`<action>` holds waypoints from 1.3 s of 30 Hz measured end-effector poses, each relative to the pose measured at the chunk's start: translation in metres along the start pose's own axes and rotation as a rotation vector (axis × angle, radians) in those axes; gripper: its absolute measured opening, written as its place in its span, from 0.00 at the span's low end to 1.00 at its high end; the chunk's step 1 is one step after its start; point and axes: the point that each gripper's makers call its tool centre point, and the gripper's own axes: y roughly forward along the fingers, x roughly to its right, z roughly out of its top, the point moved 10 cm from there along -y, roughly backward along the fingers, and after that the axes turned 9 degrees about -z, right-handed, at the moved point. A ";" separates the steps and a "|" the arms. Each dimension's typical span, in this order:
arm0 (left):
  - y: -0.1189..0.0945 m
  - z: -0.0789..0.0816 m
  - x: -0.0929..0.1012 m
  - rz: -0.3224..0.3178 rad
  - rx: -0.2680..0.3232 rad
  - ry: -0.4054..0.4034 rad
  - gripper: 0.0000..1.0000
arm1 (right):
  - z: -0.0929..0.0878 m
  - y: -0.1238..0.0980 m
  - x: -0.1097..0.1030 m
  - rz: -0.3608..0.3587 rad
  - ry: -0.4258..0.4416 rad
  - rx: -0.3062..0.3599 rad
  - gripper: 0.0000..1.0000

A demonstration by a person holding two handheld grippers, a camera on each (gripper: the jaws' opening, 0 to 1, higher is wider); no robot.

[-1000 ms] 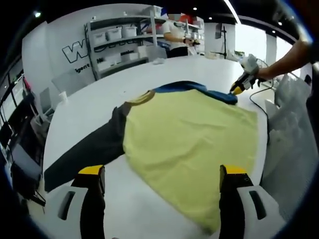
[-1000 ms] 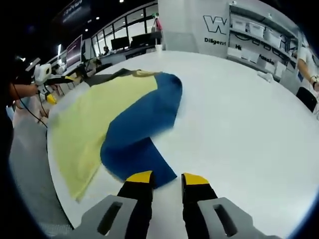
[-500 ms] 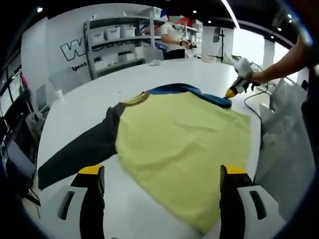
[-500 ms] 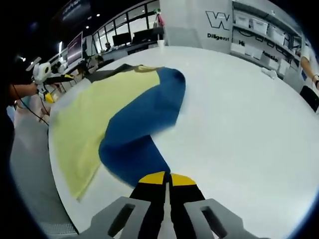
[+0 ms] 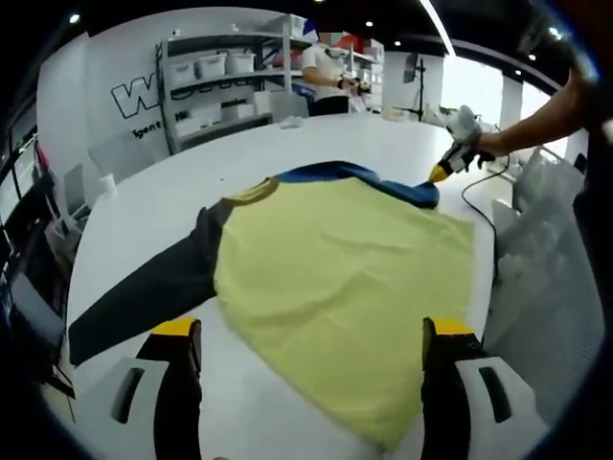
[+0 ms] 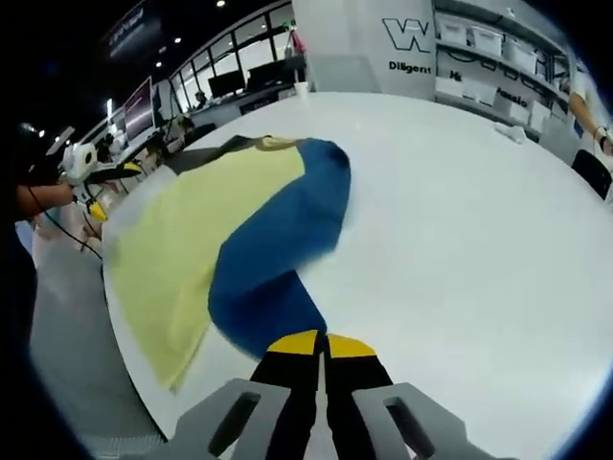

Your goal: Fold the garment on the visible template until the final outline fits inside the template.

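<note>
1. The left gripper [image 5: 313, 335] has its fingers wide apart, and nothing is between them. They hang over the near edge of the white tabletop [image 5: 153, 206] and touch nothing.
2. The garment [image 5: 345, 264] lies flat on the tabletop, straight ahead of the left fingers. Its yellow body begins just beyond the tips and reaches between them, closer to the right-hand finger.
3. A dark sleeve [image 5: 144, 292] stretches from the garment toward the left-hand finger and stays apart from it.
4. The right gripper [image 6: 311, 343] has its fingers pressed together, and their yellow tips meet at the end of the blue sleeve [image 6: 278, 249]. They pinch the edge of this sleeve.
5. In the right gripper view the blue sleeve runs away from the fingers, folded over the yellow body, which spreads to the left of the fingers.
6. In the left gripper view the right gripper is far beyond the fingers, at the far corner of the garment, with a hand [image 5: 471, 134] holding it.
</note>
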 end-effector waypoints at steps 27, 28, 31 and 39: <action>0.004 0.000 0.000 -0.002 0.002 0.000 0.97 | 0.071 -0.048 0.051 -0.173 -0.035 0.102 0.00; 0.004 0.000 0.000 -0.002 0.002 -0.001 0.97 | 0.074 -0.050 0.056 -0.187 -0.041 0.106 0.00; 0.004 0.000 0.001 -0.001 0.003 -0.001 0.97 | 0.081 -0.054 0.064 -0.204 -0.046 0.116 0.00; 0.005 0.000 0.002 -0.004 0.002 -0.003 0.97 | 0.096 -0.057 0.083 -0.241 -0.065 0.131 0.00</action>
